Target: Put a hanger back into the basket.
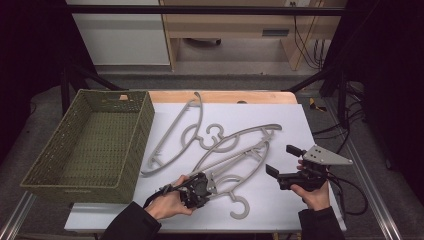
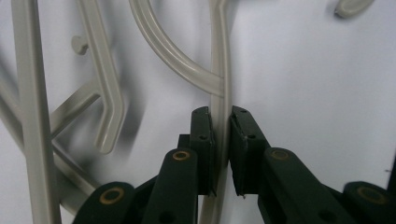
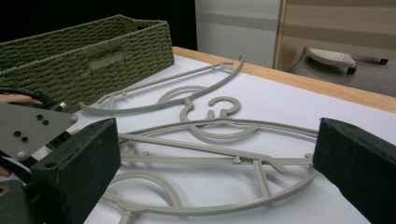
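High view — the left gripper (image 1: pixel 200 186) clamps the nearest grey hanger (image 1: pixel 235 170) on the white table (image 1: pixel 280 200), right of a green basket (image 1: pixel 90 145); the right gripper (image 1: pixel 286 161) hovers, jaws apart. Left gripper view — jaws pinch the hanger's bar. Right gripper view — wide jaws frame three hangers.

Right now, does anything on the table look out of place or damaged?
Nothing looks damaged. The three grey hangers lie in a loose, overlapping pile on the white sheet, beside the green basket. The left claw is shut on one hanger's bar.
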### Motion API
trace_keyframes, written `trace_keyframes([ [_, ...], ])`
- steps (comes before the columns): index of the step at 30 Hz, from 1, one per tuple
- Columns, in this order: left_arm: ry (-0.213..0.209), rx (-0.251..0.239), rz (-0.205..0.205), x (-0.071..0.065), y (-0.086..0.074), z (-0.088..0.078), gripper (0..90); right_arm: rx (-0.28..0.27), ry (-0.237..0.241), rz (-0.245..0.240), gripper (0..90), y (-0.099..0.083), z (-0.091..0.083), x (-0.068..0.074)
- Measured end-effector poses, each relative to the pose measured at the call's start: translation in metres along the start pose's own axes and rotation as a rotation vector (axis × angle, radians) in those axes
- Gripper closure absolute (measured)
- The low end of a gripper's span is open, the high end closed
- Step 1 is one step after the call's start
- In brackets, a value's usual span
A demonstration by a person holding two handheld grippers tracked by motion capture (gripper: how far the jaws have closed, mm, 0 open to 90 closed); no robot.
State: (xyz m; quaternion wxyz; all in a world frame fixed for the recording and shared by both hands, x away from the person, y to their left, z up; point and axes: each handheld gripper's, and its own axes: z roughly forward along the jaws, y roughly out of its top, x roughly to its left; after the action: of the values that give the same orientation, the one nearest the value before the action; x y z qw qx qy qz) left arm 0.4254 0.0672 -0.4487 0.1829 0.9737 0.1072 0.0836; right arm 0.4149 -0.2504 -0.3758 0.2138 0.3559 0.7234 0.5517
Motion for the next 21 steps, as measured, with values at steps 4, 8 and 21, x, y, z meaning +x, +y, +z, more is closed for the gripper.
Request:
trace_keyframes([
  [4, 0.007, -0.008, 0.015, -0.008, 0.002, -0.002, 81.6, -0.009, -0.001, 0.006, 1.3, 0.001, -0.002, 0.000],
  [8, -0.013, -0.069, -0.010, -0.011, 0.001, -0.011, 81.8, -0.020, 0.000, 0.010, 1.5, 0.002, -0.005, -0.001],
  [21, -0.026, -0.216, -0.072, -0.012, -0.003, -0.048, 81.9, -0.029, -0.005, 0.014, 2.0, 0.002, -0.009, -0.004],
])
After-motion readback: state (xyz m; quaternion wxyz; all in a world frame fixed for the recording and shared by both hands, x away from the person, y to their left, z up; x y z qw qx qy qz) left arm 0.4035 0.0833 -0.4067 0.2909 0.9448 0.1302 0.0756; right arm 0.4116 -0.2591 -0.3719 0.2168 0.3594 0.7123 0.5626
